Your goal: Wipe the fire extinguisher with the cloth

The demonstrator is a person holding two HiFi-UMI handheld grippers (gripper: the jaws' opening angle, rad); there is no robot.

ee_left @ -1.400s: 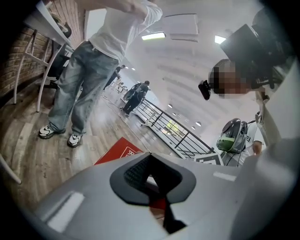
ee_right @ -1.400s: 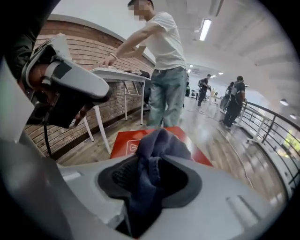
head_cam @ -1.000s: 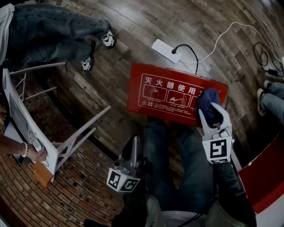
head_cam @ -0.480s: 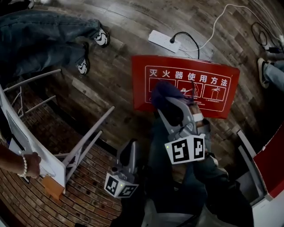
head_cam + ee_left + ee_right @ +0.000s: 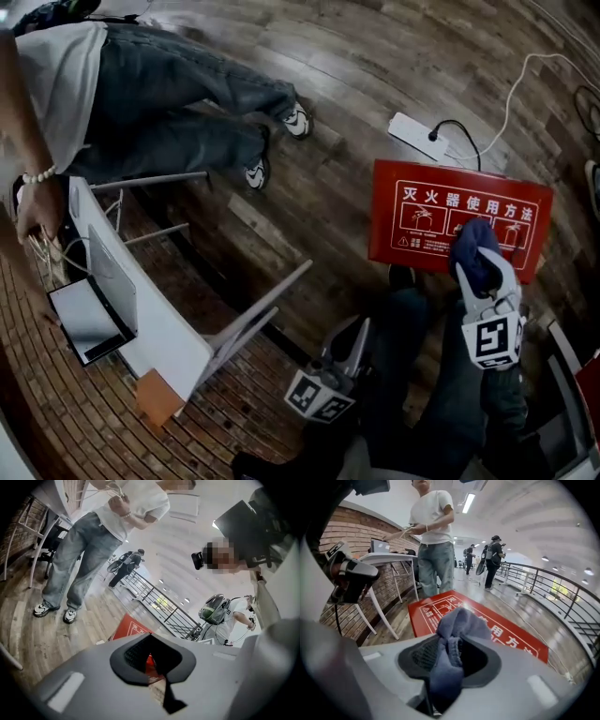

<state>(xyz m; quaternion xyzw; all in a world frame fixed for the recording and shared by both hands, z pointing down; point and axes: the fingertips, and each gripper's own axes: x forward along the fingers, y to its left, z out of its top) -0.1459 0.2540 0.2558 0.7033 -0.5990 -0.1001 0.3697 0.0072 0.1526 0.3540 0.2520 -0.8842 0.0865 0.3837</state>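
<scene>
Right gripper [image 5: 478, 270]: clamps the blue cloth [image 5: 472, 242], holds it on or just over the right end of the red fire extinguisher box [image 5: 412, 220], flat on the wooden floor [image 5: 309, 122]. Left gripper [image 5: 359, 330]: jaws together, empty, near and left of the box. Likely mid-wipe across the printed top. Next: drag leftward along the lettering, keeping pressure and grip so nothing slips free.

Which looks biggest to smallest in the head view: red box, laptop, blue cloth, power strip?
red box
laptop
blue cloth and power strip look alike, the cloth partly hidden by the right claw
</scene>
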